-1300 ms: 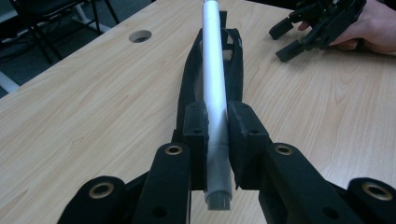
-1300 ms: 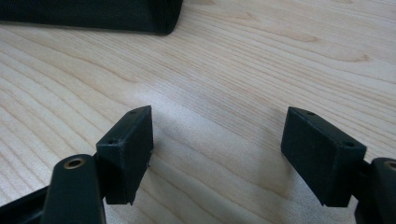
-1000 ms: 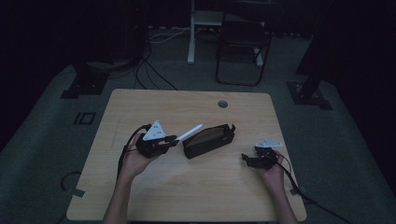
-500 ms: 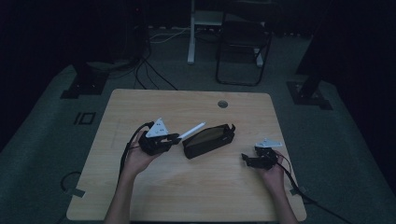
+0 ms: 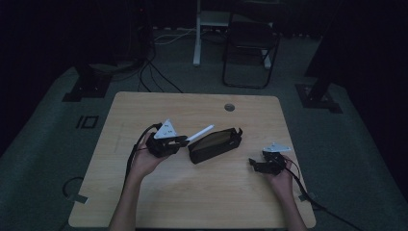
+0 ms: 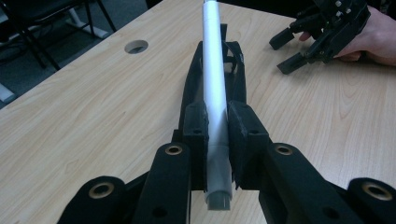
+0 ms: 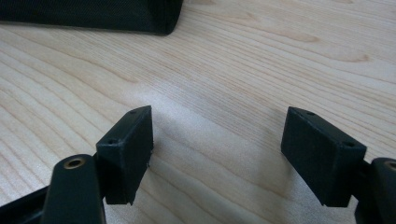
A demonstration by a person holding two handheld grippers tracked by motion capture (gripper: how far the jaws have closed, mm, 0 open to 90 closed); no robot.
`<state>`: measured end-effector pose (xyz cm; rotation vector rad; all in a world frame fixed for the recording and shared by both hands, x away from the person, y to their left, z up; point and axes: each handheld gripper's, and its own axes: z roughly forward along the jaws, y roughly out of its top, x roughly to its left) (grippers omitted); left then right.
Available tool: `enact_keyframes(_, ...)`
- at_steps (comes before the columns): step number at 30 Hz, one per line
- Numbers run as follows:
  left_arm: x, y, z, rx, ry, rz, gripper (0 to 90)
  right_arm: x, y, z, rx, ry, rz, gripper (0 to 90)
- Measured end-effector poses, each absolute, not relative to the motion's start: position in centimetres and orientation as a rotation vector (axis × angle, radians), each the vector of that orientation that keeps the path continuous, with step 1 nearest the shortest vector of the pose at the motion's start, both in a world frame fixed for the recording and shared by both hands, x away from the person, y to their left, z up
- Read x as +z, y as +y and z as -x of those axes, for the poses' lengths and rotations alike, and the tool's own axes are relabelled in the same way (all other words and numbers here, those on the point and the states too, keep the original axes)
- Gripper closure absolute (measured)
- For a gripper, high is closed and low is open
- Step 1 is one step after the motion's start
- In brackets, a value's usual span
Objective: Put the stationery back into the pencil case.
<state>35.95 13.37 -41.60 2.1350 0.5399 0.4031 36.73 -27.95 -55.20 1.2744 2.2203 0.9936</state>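
Observation:
My left gripper (image 5: 184,139) is shut on a white pen (image 5: 201,132), which sticks out past the jaws toward the far right. In the left gripper view the two pads clamp the pen (image 6: 214,79) near its grey end, and the left gripper (image 6: 217,126) hovers over a black pouch (image 6: 237,70). The pouch (image 5: 214,145) lies in the middle of the wooden table (image 5: 144,110), just right of the left gripper. My right gripper (image 5: 260,166) rests near the table's right edge with its jaws open and nothing between them. In the right gripper view the right gripper (image 7: 219,149) faces bare wood, with the pouch (image 7: 93,14) at the top left.
A round cable hole (image 5: 229,107) sits near the table's far edge. Beyond the table stand a folding chair (image 5: 250,43) and a white post (image 5: 197,33) on dark floor with loose cables (image 5: 154,72). The right gripper (image 6: 322,35) appears in the left gripper view's top right corner.
The left gripper with the pen has edged very slightly toward the far right. The right gripper has kept still.

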Motion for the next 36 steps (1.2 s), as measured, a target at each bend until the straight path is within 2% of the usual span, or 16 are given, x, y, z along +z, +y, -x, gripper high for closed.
enact_keyframes(36, -41.0, 11.6, -37.5, 0.397, 0.526, -2.124, 78.7, -55.2, -28.0, -36.9, 0.997, 2.222, -1.268, 24.9)
